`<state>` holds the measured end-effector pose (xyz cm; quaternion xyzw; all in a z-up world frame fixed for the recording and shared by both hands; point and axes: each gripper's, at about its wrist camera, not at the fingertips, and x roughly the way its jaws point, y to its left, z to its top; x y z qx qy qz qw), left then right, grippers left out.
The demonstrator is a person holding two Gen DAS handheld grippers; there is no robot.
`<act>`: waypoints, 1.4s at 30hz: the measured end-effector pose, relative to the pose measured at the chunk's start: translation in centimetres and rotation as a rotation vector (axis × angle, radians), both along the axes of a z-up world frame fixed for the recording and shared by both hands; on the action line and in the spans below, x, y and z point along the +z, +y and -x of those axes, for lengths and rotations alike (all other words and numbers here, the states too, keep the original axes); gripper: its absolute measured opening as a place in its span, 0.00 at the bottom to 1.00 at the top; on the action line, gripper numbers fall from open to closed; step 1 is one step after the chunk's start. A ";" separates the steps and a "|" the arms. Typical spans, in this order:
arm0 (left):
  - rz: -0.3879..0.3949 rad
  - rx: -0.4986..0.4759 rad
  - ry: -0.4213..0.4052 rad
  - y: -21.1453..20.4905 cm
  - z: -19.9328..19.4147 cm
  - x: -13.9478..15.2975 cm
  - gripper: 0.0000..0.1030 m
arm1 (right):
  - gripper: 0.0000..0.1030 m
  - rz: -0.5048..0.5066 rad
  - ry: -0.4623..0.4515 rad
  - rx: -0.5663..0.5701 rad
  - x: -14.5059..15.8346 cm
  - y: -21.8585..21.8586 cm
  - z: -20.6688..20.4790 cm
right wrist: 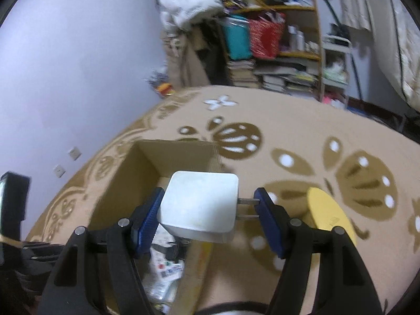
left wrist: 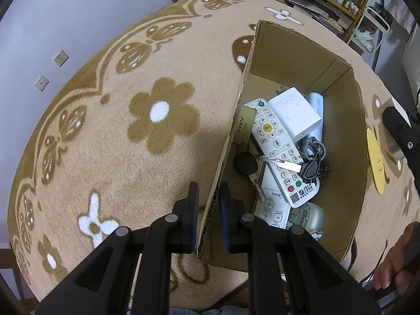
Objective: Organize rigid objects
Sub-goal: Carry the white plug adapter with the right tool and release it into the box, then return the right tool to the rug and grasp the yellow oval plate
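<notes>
Left gripper (left wrist: 209, 223): you are pinching the near wall of the cardboard box (left wrist: 309, 52) with it, jaws nearly closed, one finger outside and one inside, steadying the box on the patterned blanket (left wrist: 110, 131) that covers the tabletop.

Right gripper (right wrist: 207, 218): you are holding a white charger (right wrist: 198, 204) over the box. The jaws are fairly wide; the left pad is touching the charger's body and the right pad is meeting the tips of its two metal prongs.

Box contents: in the left wrist view it is already holding a white remote (left wrist: 278, 147), a second remote under it, a white power adapter (left wrist: 295, 115), a bunch of keys (left wrist: 312, 162), a gold tag (left wrist: 242, 126) leaning on the wall, and a few smaller pieces.

Still outside: a yellow disc (right wrist: 329, 212) is lying on the blanket just to the right of the box.

Likely stage: you seem to be about to drop the charger in; the disc looks like the last loose item.

Risk, grip: you are gripping partly on thin prongs, so the charger could pivot or slip out early and land on the rim or the blanket.

Risk, box: you are clamping only one thin cardboard wall; pulling on it could tip the box or bend the wall.

Risk, view: the right wrist picture is blurred, so the exact spot above the opening is hard to judge.
</notes>
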<state>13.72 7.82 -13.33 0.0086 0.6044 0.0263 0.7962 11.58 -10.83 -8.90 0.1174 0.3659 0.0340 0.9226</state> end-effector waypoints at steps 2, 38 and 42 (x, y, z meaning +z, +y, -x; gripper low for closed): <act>0.011 0.006 0.003 0.1 0.0 0.0 0.15 | 0.72 0.006 -0.012 0.031 0.0 1.0 -0.1; 0.015 0.003 0.002 0.1 -0.1 0.2 0.15 | 0.91 0.208 -0.053 0.171 -0.5 5.3 0.5; 0.009 0.001 0.001 0.0 -0.1 0.2 0.15 | 0.99 0.216 -0.066 0.123 0.1 3.9 0.4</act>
